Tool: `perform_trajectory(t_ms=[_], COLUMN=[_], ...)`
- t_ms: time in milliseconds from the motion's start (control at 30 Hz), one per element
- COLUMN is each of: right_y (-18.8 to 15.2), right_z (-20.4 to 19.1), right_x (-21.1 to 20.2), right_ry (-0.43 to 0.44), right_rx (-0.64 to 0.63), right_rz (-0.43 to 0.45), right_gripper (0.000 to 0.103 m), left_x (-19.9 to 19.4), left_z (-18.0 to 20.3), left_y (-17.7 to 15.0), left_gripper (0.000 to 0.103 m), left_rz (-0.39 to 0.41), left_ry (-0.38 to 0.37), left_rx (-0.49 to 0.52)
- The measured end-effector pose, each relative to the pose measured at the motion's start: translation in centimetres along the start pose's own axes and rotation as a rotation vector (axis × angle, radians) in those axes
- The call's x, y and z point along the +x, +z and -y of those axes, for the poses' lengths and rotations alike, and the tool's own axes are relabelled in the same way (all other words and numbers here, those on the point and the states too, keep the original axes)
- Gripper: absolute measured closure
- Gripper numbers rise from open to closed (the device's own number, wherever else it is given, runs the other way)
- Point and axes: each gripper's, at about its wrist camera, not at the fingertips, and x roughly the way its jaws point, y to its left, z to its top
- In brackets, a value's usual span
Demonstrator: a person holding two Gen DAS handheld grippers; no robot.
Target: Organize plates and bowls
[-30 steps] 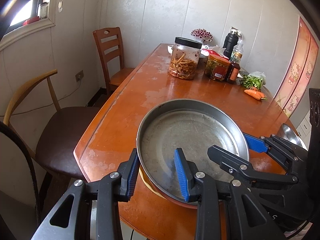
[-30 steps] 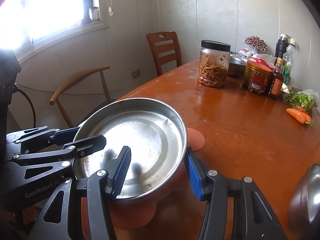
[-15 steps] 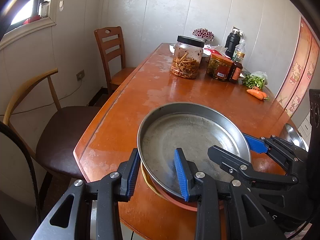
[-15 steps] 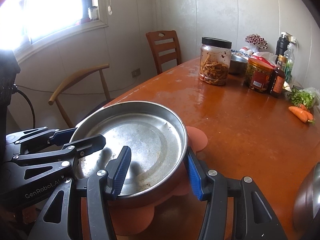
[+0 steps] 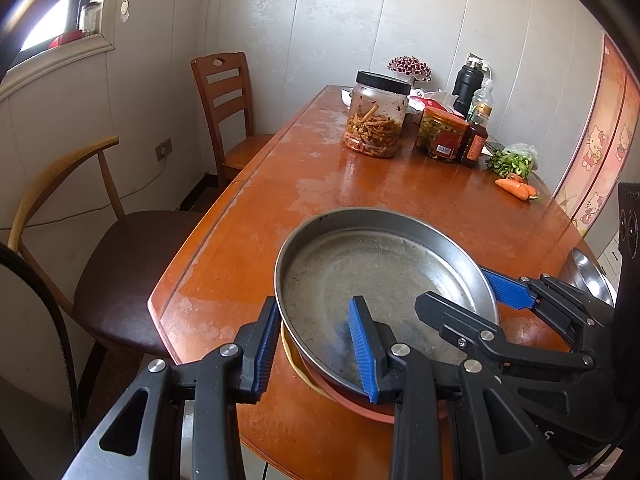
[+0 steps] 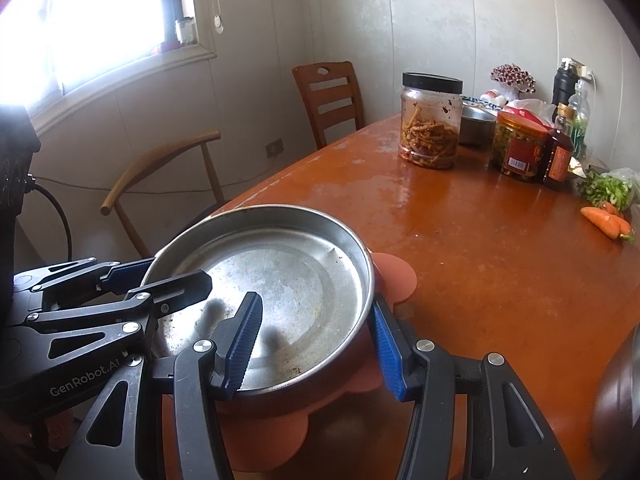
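A wide, shallow steel pan sits near the table's front edge on a stack topped by an orange lobed plate. A yellow rim shows under that plate in the left wrist view. My left gripper is shut on the pan's near-left rim, one blue pad inside and one outside. My right gripper is shut on the pan's right side the same way, its outer pad against the wall.
A steel bowl lies at the table's right edge. Far back stand a black-lidded jar, a red-labelled jar, bottles, greens and carrots. Two chairs stand left of the table.
The pan has sunk slightly toward the orange plate under it. Both grippers keep the same hold on its rim.
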Motion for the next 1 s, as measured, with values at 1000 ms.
perform_trajectory(t_ms=[1000], right_y=[-0.3], right_z=[2.2], right_x=[-2.3], right_ry=[0.024], right_rx=[0.101], right_rz=[0.072], right_gripper=[0.034], left_x=[-2.1], left_z=[1.1], left_y=[-0.3], left_gripper=[0.056], left_rz=[0.03], left_ry=[-0.007], left_rx=[0.016])
